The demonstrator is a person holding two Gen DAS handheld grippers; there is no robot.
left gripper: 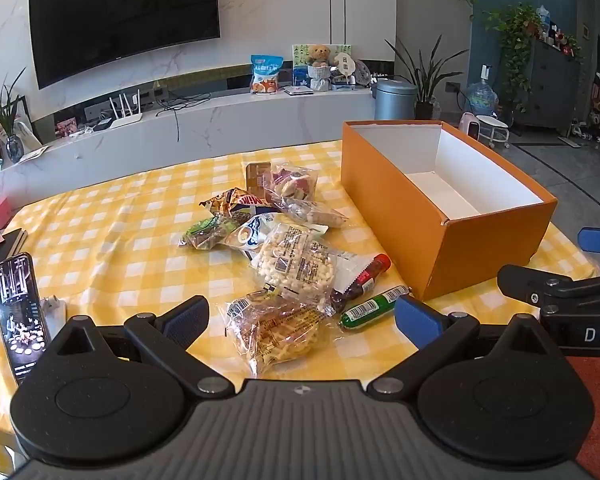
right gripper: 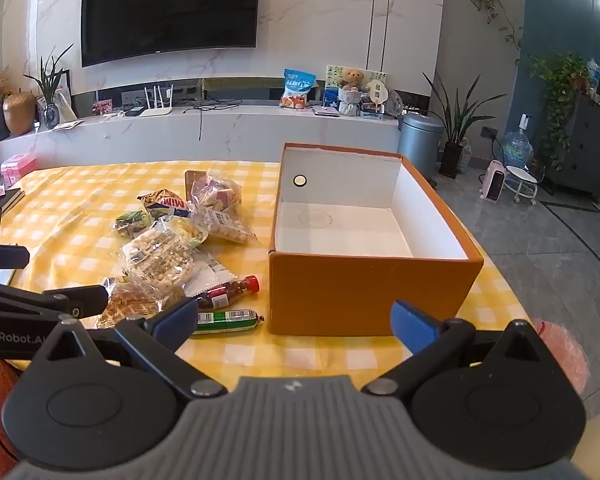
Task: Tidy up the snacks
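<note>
Both the left gripper (left gripper: 300,318) and right gripper (right gripper: 296,322) hover wide apart, empty, at the bench (left gripper: 112,240) edge — ready to pick. The snacks (left gripper: 284,256) lie heaped beside the orange box (right gripper: 364,284), open-topped and empty — presumably their destination.

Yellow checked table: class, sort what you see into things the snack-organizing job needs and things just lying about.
Job: orange box; green sausage stick; red-capped bottle; puffed-snack bag; noodle-snack bag.
Lying about: phone; notebook; pink box.

Left gripper (left gripper: 302,316) and right gripper (right gripper: 294,320) both gape wide, holding nothing.
</note>
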